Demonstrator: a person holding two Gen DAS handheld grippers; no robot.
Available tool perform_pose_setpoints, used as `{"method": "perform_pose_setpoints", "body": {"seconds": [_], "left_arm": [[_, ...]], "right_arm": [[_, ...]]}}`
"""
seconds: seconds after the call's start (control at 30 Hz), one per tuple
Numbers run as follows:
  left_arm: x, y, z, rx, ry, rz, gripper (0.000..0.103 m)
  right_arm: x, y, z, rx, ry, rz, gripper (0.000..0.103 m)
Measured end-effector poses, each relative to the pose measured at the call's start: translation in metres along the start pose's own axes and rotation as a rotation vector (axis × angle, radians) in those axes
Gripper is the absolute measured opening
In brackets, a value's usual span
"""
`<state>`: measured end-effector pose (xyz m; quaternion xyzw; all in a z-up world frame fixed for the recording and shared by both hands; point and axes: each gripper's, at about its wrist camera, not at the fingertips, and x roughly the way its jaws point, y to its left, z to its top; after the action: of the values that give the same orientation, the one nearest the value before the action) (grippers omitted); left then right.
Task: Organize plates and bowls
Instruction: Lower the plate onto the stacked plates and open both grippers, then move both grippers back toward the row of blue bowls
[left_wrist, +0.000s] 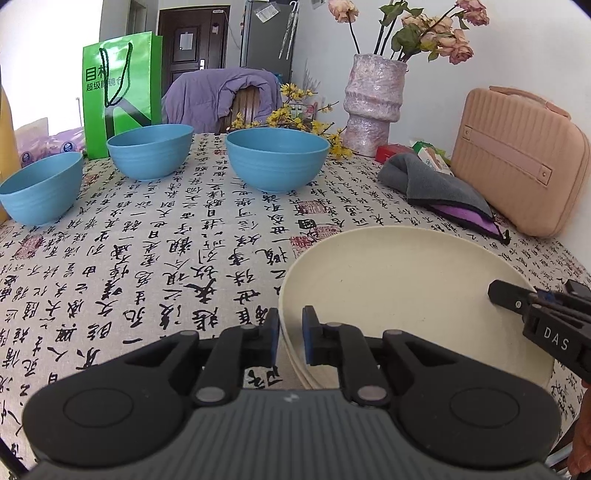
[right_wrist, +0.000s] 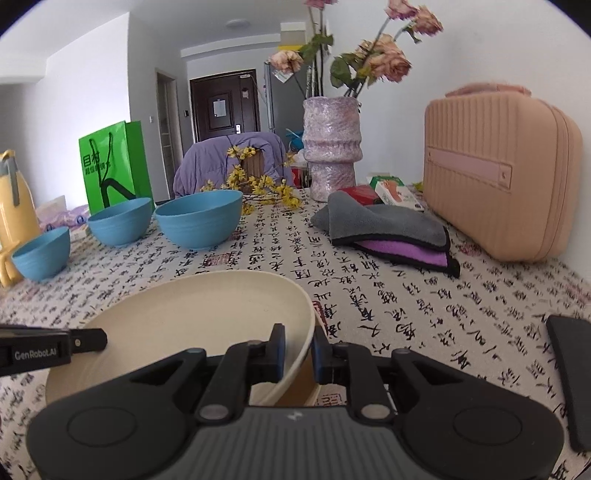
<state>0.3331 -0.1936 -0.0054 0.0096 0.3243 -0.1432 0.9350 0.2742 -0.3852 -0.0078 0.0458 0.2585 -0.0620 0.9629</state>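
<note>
A cream plate (left_wrist: 406, 288) lies on the calligraphy tablecloth (left_wrist: 166, 258), and stacked rims show at its near edge. My left gripper (left_wrist: 290, 334) straddles the plate's left rim, its blue pads narrowly open with a sliver of gap. My right gripper (right_wrist: 298, 349) straddles the right rim of the cream plate (right_wrist: 192, 306) the same way, pads just off it. Each gripper shows in the other's view: the right gripper (left_wrist: 509, 299) and the left gripper (right_wrist: 88, 339). Three blue bowls (left_wrist: 277, 158) (left_wrist: 149, 151) (left_wrist: 40, 192) stand separately in a row at the far left.
A vase of dried roses (left_wrist: 371, 107), a pink case (left_wrist: 517, 162) and a folded grey and purple cloth (left_wrist: 436, 184) fill the far right. At the back left stands a green paper bag (left_wrist: 122, 92). A flat black object (right_wrist: 572, 380) lies near the right edge.
</note>
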Motion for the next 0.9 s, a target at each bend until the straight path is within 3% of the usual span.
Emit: {"method": "perform_pose_setpoints", "body": {"seconds": [0.13,0.2,0.27,0.47,0.6,0.8,0.9], "left_arm": [[0.0,0.002,0.0,0.004,-0.003,-0.014,0.014],[-0.004,0.004,-0.001,0.02,-0.022,-0.017,0.022],[-0.013,0.005,-0.002,0.034,-0.053,-0.014,0.037],[-0.049,0.023,-0.008,0.02,-0.102,-0.021,0.045],[-0.079,0.04,-0.021,0.011,-0.121,-0.002,0.054],[-0.128,0.071,-0.047,-0.025,-0.155,0.061,0.071],[-0.151,0.083,-0.062,-0.032,-0.184,0.092,0.08]], "right_arm": [[-0.002,0.005,0.001,-0.042,-0.014,-0.025,0.017],[-0.003,0.007,0.002,-0.053,-0.015,-0.031,0.019],[-0.007,0.01,0.003,-0.063,-0.026,-0.046,0.026],[-0.029,0.019,0.01,-0.092,-0.088,-0.047,0.03],[-0.047,0.033,0.009,-0.098,-0.12,0.025,0.035],[-0.07,0.072,-0.011,-0.099,-0.107,0.201,0.046],[-0.084,0.093,-0.026,-0.122,-0.106,0.257,0.057]]}}
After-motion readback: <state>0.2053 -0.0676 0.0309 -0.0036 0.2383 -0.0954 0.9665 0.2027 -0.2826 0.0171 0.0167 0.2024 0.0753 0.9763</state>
